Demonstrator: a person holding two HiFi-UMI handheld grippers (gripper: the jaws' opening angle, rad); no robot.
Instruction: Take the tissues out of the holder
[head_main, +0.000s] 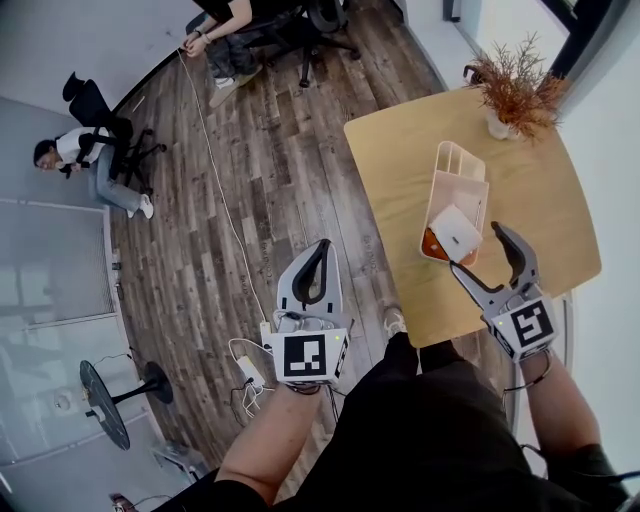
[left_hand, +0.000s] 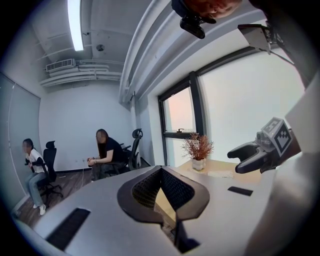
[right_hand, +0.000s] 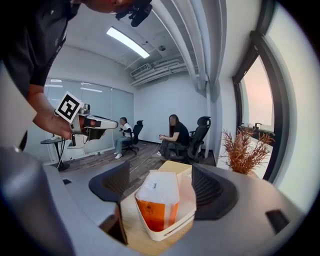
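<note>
A cream holder (head_main: 462, 185) lies on the wooden table (head_main: 400, 170), and a tissue pack (head_main: 452, 232) with a white top and orange sides stands in its near end. My right gripper (head_main: 490, 262) is open at that end. In the right gripper view the tissue pack (right_hand: 159, 200) sits in the holder (right_hand: 170, 231) between the spread jaws of the right gripper (right_hand: 161, 176), and neither pad touches it. My left gripper (head_main: 312, 275) hangs over the floor left of the table, shut and empty, its tips meeting in the left gripper view (left_hand: 161, 170).
A dried plant in a white pot (head_main: 515, 92) stands at the table's far corner. Two people sit on office chairs (head_main: 95, 150) across the wood floor. A cable and power strip (head_main: 248, 372) lie on the floor near my feet.
</note>
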